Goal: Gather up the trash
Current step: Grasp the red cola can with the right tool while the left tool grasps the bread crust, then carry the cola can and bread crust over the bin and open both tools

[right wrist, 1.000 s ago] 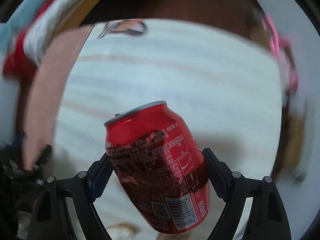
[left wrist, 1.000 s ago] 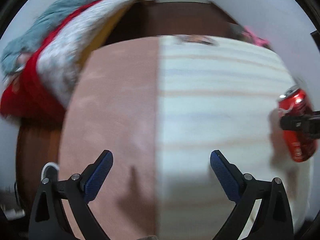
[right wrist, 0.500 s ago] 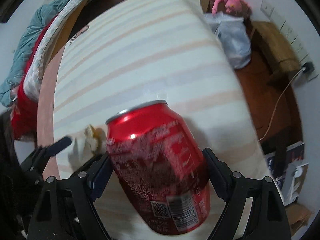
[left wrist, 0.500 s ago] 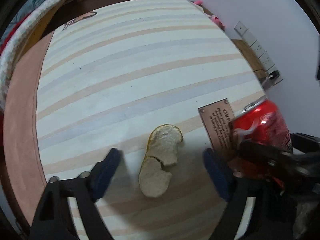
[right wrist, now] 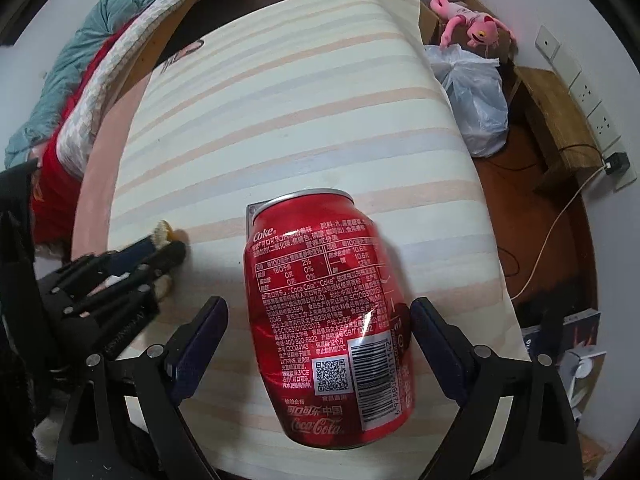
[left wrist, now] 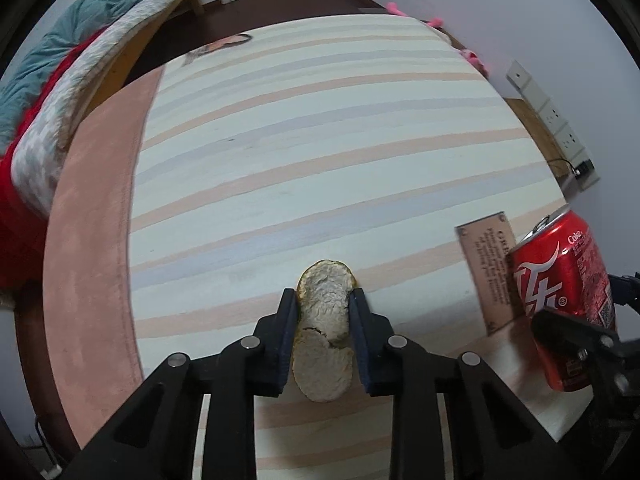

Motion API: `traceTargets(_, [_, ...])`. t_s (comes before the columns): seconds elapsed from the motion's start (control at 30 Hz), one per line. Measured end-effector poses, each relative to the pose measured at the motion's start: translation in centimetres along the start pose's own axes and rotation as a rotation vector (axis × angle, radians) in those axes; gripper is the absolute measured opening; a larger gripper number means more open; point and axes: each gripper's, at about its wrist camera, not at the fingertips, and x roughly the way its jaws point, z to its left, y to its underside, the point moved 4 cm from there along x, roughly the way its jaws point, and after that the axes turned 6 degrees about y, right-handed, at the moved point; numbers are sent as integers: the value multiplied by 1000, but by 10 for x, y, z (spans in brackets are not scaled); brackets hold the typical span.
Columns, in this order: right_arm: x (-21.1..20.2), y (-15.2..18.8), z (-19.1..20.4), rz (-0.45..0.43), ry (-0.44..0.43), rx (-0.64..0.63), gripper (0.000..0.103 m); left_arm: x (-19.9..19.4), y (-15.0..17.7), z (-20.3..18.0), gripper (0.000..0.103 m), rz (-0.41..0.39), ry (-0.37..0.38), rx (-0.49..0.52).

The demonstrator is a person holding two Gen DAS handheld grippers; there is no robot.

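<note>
A dried citrus peel (left wrist: 325, 332) lies on the striped bedsheet (left wrist: 320, 140). My left gripper (left wrist: 325, 304) is shut on the peel, its blue pads pressed against both sides. It also shows at the left of the right wrist view (right wrist: 168, 242). A red Coke can (right wrist: 326, 316) sits tilted between the fingers of my right gripper (right wrist: 318, 316). There is a clear gap on the can's left side and the right pad is near or touching it. The can also shows at the right of the left wrist view (left wrist: 560, 296).
A small brown plaque (left wrist: 486, 272) lies on the sheet beside the can. A pink sheet border (left wrist: 96, 240) runs along the left. A pile of blankets (left wrist: 60, 80) lies left. A plastic bag (right wrist: 476, 100), pink toy (right wrist: 472, 20) and wooden bench (right wrist: 556, 120) stand right of the bed.
My left gripper swung toward the peel and closed on it. My right gripper's fingers have spread wider around the can.
</note>
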Motion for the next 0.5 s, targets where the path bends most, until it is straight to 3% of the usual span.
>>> traceTargets(0.07, [0,0,1,-6,23,-17,83,-6,4,8,21,-7,-8,-10])
traceTargets(0.23, [-5,3,4,-21,20,-19,82,-34,10,23,20,-58,-8,-42])
traceTargets(0.5, [-54,4,31,-115,-38,-36,82,-131,16,58,20,-241,2,-99])
